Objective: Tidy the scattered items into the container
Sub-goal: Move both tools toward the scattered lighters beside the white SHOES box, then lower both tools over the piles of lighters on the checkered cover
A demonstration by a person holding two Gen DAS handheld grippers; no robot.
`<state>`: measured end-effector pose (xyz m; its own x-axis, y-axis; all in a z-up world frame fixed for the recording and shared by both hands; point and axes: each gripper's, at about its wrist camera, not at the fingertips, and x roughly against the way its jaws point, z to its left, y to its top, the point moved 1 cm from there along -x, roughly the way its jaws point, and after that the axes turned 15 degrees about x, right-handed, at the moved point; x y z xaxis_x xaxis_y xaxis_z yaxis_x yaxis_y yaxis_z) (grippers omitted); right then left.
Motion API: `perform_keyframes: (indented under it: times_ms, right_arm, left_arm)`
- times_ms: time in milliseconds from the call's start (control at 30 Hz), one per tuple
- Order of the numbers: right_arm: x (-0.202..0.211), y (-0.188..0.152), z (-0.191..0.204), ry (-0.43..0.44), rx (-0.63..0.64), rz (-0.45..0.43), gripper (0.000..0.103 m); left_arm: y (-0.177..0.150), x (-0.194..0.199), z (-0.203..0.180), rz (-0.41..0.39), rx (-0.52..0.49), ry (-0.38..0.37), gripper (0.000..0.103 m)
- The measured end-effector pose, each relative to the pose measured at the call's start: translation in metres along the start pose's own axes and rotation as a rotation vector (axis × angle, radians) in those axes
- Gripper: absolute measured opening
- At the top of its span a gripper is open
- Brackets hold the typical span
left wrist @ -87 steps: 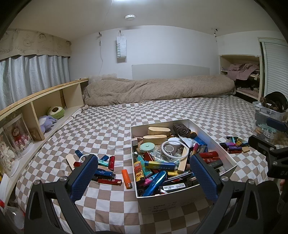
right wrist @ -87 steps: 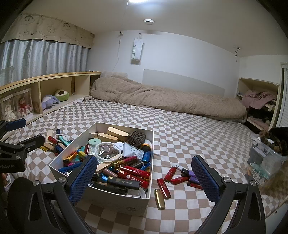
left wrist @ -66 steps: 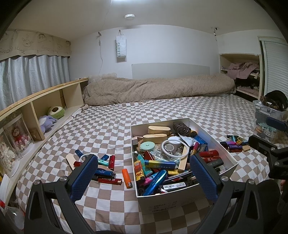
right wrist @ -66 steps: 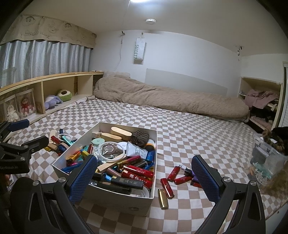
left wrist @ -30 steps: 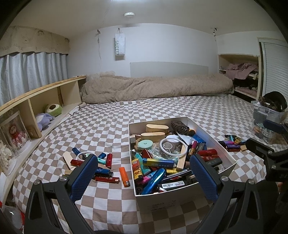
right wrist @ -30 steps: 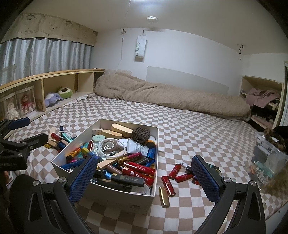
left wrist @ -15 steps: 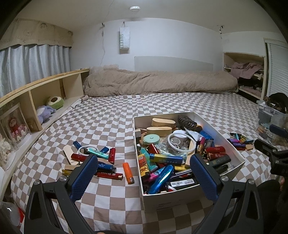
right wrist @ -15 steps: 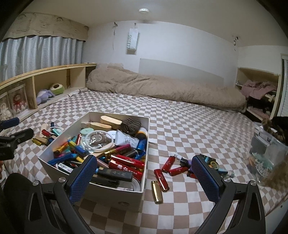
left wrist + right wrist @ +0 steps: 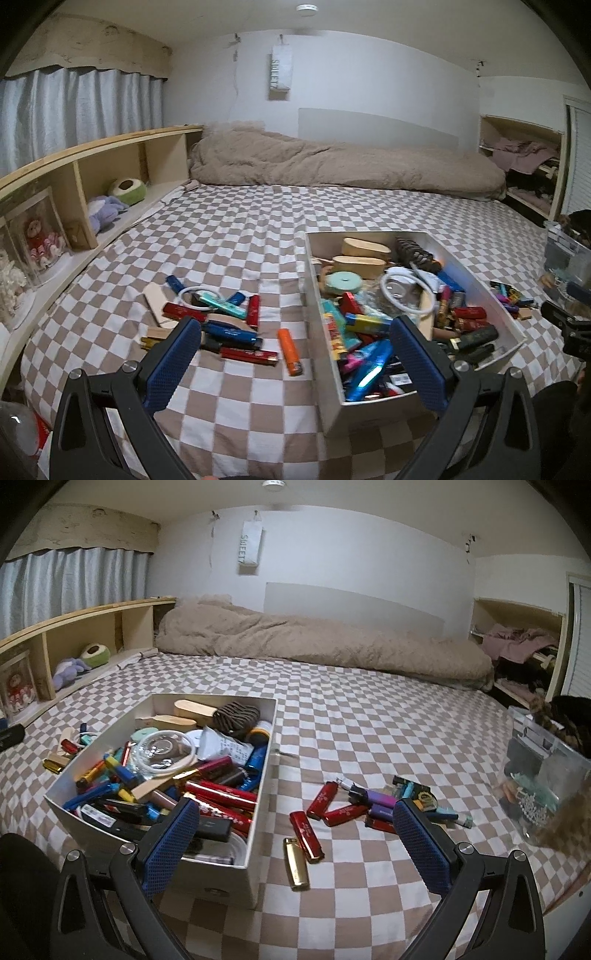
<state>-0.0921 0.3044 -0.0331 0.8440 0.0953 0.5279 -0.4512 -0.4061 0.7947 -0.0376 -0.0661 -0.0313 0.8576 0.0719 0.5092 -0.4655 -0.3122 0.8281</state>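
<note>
Checkered bedspread [image 9: 240, 236] carries orange lighter [image 9: 290, 346] between left gripper's [image 9: 295, 363] spread fingers [image 9: 173, 360].

The hanging wall bag [image 9: 250, 549] reads "SWEETY" vertically.

Left gripper [image 9: 295, 356] fingers spread wide; right gripper [image 9: 295, 836] likewise — both empty

white walls [image 9: 369, 81] | grey curtain [image 9: 74, 110] | wooden shelf [image 9: 110, 162] | checkered bed [image 9: 240, 229] | beige duvet [image 9: 332, 166]
</note>
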Motion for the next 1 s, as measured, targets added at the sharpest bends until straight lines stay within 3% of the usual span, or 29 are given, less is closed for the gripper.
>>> perform_keyframes:
  times_ms: [367, 533, 733, 1000]
  right_arm:
    - [-0.021, -0.01, -0.011, -0.017, -0.004, 0.054, 0.103]
    - [-0.028, -0.016, -0.029, -0.068, -0.005, 0.088, 0.103]
    - [-0.034, -0.022, -0.05, -0.058, -0.022, 0.12, 0.103]
    - [-0.05, -0.027, -0.066, -0.088, 0.051, 0.176, 0.103]
  left_arm:
    - [0.004, -0.02, 0.04, 0.025, 0.057, 0.079, 0.103]
    - [0.002, -0.029, 0.053, 0.041, 0.041, 0.119, 0.103]
    - [-0.004, -0.039, 0.075, 0.072, 0.033, 0.179, 0.103]
    - [-0.018, -0.059, 0.109, 0.148, -0.012, 0.287, 0.103]
